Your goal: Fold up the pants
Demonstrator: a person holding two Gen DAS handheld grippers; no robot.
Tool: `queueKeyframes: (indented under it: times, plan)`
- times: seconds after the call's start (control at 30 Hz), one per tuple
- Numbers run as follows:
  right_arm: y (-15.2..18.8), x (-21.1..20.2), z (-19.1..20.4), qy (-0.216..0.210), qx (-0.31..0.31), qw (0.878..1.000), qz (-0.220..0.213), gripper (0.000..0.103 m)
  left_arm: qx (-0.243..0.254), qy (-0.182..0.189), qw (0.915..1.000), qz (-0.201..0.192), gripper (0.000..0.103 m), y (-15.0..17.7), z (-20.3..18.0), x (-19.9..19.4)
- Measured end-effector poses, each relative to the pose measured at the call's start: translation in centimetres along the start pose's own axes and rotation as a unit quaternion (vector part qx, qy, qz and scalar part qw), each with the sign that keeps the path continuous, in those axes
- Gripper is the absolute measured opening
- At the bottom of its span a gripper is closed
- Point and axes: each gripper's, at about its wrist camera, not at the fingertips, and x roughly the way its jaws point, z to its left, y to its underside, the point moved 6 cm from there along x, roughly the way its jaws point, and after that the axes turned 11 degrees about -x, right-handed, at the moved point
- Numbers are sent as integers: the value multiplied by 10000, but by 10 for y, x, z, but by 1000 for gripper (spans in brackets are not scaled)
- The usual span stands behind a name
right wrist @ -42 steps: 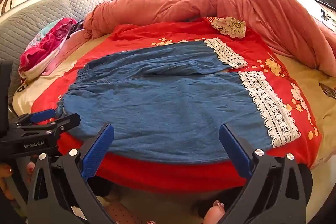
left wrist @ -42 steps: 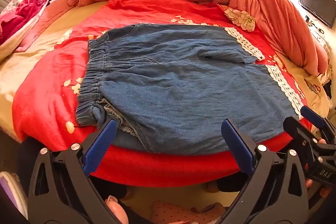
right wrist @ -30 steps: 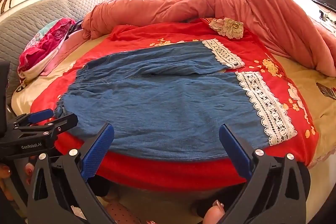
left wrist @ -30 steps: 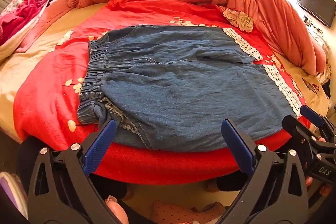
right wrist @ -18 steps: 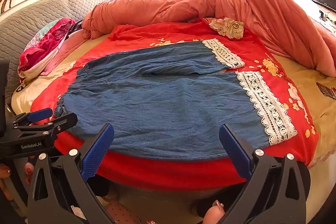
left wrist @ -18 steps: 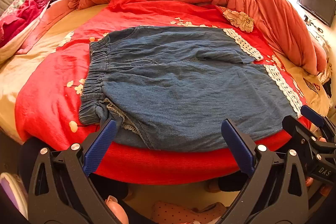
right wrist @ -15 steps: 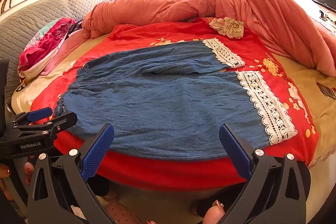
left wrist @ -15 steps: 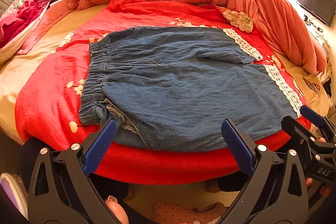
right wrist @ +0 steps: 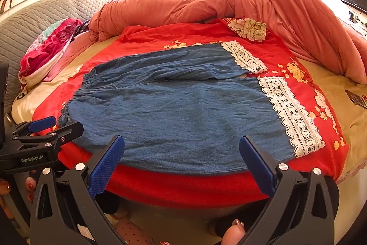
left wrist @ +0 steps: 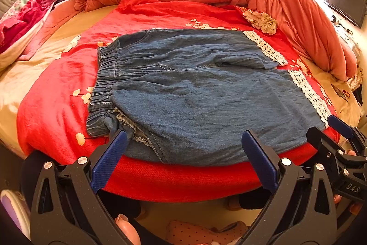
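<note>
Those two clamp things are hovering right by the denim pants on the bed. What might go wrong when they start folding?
The pants lie on a loose red cover, so a low pinch by the left gripper could catch the cover as well. The near waistband corner is bunched; folding now may lock that crease in. The right gripper sits near the lace hem, whose open holes might snag on a finger. Both grippers are open and hold nothing.
</note>
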Motion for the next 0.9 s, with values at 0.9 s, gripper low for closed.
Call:
queueKeyframes:
  times: [0.9]
  plan:
    - [2, 8, 1, 18, -50, 10000, 45, 99, 47, -29, 10000, 48, 94, -1, 2, 9]
